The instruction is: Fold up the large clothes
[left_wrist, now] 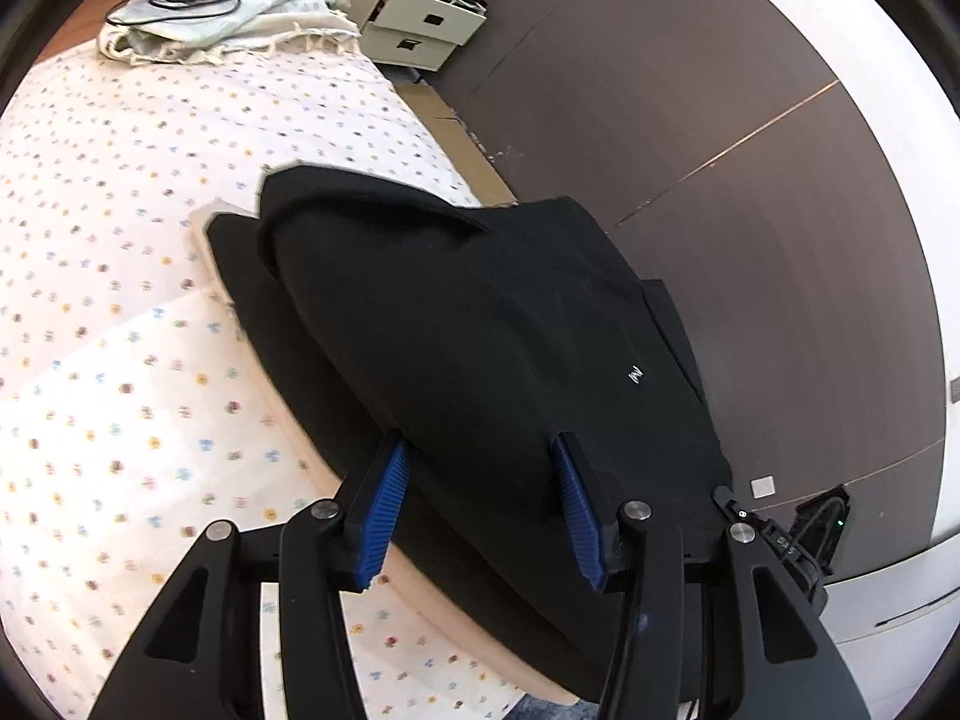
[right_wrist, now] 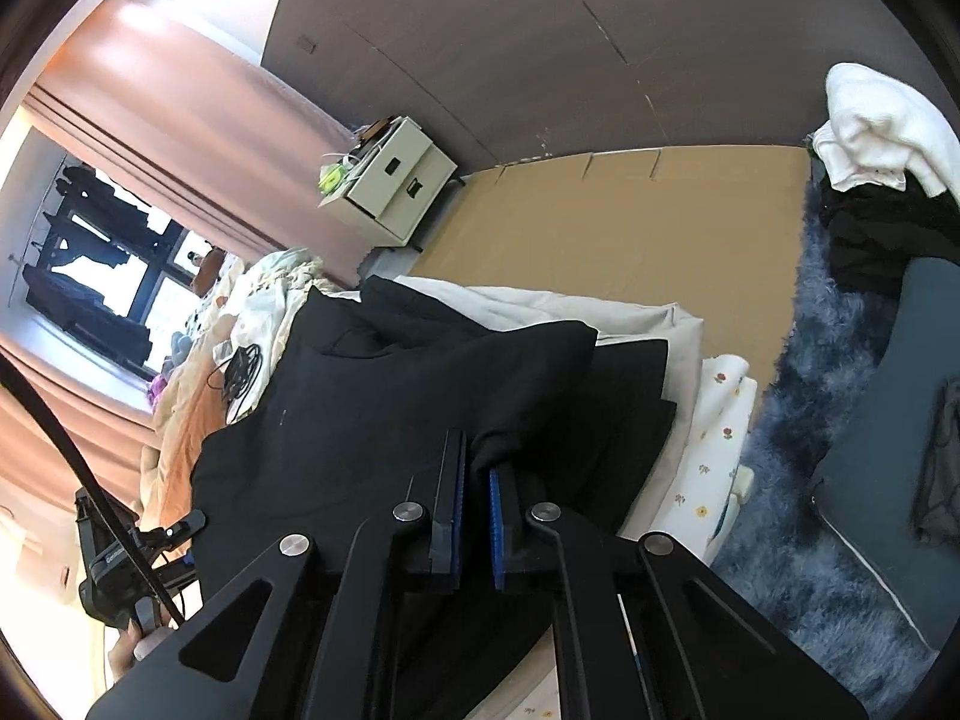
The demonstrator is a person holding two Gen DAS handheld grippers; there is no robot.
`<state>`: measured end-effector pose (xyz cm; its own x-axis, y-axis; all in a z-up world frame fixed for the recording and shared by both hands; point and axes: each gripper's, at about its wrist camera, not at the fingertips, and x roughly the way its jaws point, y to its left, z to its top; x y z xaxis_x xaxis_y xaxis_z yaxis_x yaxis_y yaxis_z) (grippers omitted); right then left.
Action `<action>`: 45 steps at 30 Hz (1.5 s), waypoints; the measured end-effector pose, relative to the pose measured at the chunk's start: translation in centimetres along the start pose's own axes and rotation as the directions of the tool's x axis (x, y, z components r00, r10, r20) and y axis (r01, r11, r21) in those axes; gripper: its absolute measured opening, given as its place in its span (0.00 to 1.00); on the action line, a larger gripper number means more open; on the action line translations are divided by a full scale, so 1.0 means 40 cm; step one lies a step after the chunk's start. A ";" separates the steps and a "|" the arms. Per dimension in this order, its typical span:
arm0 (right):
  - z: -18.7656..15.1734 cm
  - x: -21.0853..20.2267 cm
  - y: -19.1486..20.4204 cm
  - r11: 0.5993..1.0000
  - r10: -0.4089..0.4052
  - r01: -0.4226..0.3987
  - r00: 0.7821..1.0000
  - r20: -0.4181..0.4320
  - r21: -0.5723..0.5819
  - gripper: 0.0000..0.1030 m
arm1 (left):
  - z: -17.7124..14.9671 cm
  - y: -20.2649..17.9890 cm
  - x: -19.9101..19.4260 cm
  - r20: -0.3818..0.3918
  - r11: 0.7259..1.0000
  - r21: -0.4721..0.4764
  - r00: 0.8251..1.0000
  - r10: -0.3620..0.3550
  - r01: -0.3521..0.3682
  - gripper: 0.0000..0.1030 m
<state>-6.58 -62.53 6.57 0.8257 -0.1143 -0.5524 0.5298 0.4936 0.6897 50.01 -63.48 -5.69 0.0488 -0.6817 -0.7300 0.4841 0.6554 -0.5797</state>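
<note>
We are pinching the black garment [right_wrist: 420,396] in our right gripper [right_wrist: 477,480]; our left gripper [left_wrist: 480,450] fingers are clamping its bunched edge at 6 o'clock.

A home bedroom. A bed [left_wrist: 120,240] with a flower-dotted sheet, a small drawer unit [right_wrist: 396,180] by the wall, pink curtains [right_wrist: 198,120] at a window and a shaggy blue rug [right_wrist: 798,420] show it.

The black garment [left_wrist: 480,324] hides the tips of the left hand-held gripper [left_wrist: 483,450]. Its lower edge runs behind the gripper frame. The bed [left_wrist: 120,300] is cut off at left.
</note>
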 end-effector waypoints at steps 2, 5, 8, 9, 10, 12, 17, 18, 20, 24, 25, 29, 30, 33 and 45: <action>-0.024 0.006 0.041 1.000 0.002 -0.002 1.000 0.002 -0.006 0.04 | -0.002 -0.006 -0.032 0.028 0.999 0.032 0.999 0.030 -0.031 0.48; -0.034 0.018 0.041 0.999 -0.039 0.039 0.999 -0.001 -0.018 0.05 | -0.006 -0.009 -0.071 0.043 0.999 0.035 0.999 0.020 -0.021 0.55; -0.052 -0.001 0.066 0.995 -0.084 0.084 0.996 0.007 -0.051 0.06 | -0.018 -0.006 -0.113 0.066 1.000 0.029 0.998 -0.001 -0.001 0.76; -0.059 -0.014 0.075 0.994 -0.090 0.091 0.996 0.011 -0.060 0.14 | -0.020 -0.004 -0.127 0.074 1.000 0.028 0.997 -0.007 0.005 0.80; -0.064 -0.023 0.083 0.994 -0.091 0.092 0.996 0.016 -0.067 0.22 | -0.025 -0.002 -0.141 0.080 1.000 0.027 0.997 -0.007 0.005 0.80; -0.077 -0.055 0.101 0.995 -0.070 0.072 0.997 0.030 -0.075 0.82 | -0.034 0.004 -0.171 0.083 1.000 0.016 0.997 0.001 -0.002 0.80; -0.109 -0.125 0.143 0.991 -0.057 0.065 0.996 0.068 -0.120 0.87 | -0.083 -0.005 -0.271 0.130 0.999 0.042 0.991 -0.014 0.008 0.80; -0.118 -0.129 0.144 0.990 -0.061 0.070 0.996 0.070 -0.127 0.87 | -0.091 -0.009 -0.286 0.137 0.999 0.052 0.990 -0.012 0.005 0.83; -0.138 -0.144 0.152 0.987 -0.074 0.083 0.995 0.069 -0.140 0.88 | -0.116 -0.017 -0.329 0.152 0.997 0.072 0.988 -0.002 -0.009 0.93; -0.177 -0.187 0.181 0.980 -0.081 0.092 0.994 0.068 -0.174 0.88 | -0.160 -0.036 -0.404 0.186 0.994 0.106 0.983 -0.001 -0.019 0.96; -0.185 -0.200 0.190 0.978 -0.086 0.098 0.994 0.071 -0.184 0.88 | -0.174 -0.044 -0.427 0.196 0.992 0.124 0.981 0.007 -0.032 0.96; -0.220 -0.251 0.224 0.970 -0.107 0.125 0.989 0.098 -0.209 0.90 | -0.223 -0.064 -0.504 0.231 0.982 0.175 0.972 0.033 -0.075 0.96; -0.229 -0.263 0.232 0.968 -0.101 0.122 0.989 0.105 -0.217 0.97 | -0.237 -0.070 -0.527 0.244 0.978 0.192 0.969 0.037 -0.085 0.97; -0.259 -0.295 0.262 0.964 -0.072 0.098 0.991 0.114 -0.246 1.00 | -0.290 -0.090 -0.598 0.291 0.961 0.239 0.955 0.064 -0.137 0.97; -0.426 -0.430 0.308 0.929 -0.005 0.064 0.987 0.163 -0.363 1.00 | -0.498 -0.124 -0.855 0.461 0.911 0.322 0.883 0.086 -0.257 1.00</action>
<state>-17.56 -39.79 16.59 0.8437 -0.2553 -0.4722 0.4751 0.7646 0.4354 28.54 -36.94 14.94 0.4873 -0.6955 -0.5280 0.7098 0.6677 -0.2245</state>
